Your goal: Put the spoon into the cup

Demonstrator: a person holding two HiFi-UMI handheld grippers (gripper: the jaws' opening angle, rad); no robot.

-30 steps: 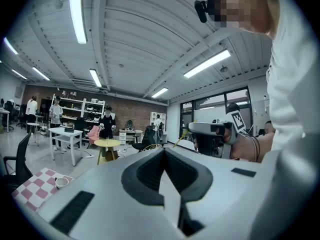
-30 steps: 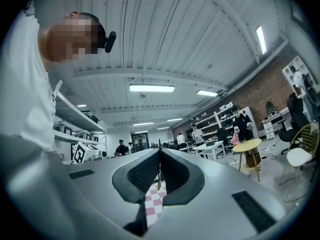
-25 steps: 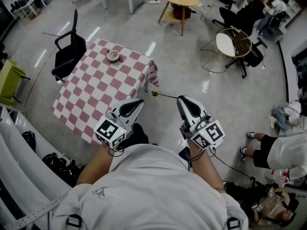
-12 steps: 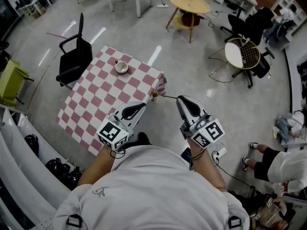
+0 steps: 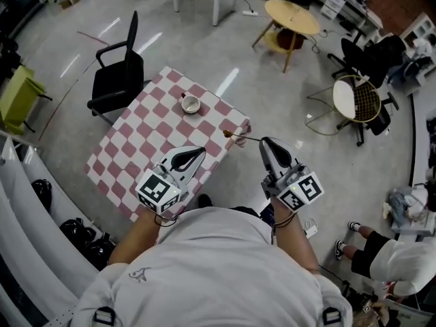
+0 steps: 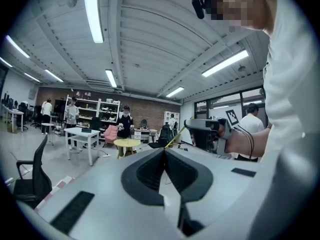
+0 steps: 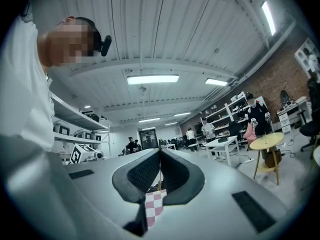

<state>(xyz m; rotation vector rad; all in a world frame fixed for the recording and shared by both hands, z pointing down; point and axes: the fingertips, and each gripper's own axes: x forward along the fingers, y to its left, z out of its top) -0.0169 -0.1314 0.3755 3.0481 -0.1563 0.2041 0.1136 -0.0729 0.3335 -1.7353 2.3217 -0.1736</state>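
Observation:
A small cup (image 5: 190, 104) stands near the far edge of the table with the pink-and-white checked cloth (image 5: 146, 155). My right gripper (image 5: 264, 142) is shut on the thin handle of a gold spoon (image 5: 235, 135). The spoon's bowl points left, over the table's right corner. In the right gripper view the handle (image 7: 158, 177) shows as a thin line between the closed jaws. My left gripper (image 5: 200, 151) hangs shut and empty over the table's near right edge. In the left gripper view, its jaw tips (image 6: 164, 150) meet, and the right gripper (image 6: 206, 134) with the spoon handle (image 6: 176, 138) shows beyond.
A black office chair (image 5: 120, 80) stands at the table's left side. A round wooden table (image 5: 291, 16) and a wire-backed chair (image 5: 355, 101) are farther off to the right. White shelving (image 5: 27, 230) runs along the left. A person (image 5: 402, 261) stands at the lower right.
The table and cup have come nearer and lie more under the grippers. Both grippers keep their pose, and the spoon's bowl now reaches over the table's corner.

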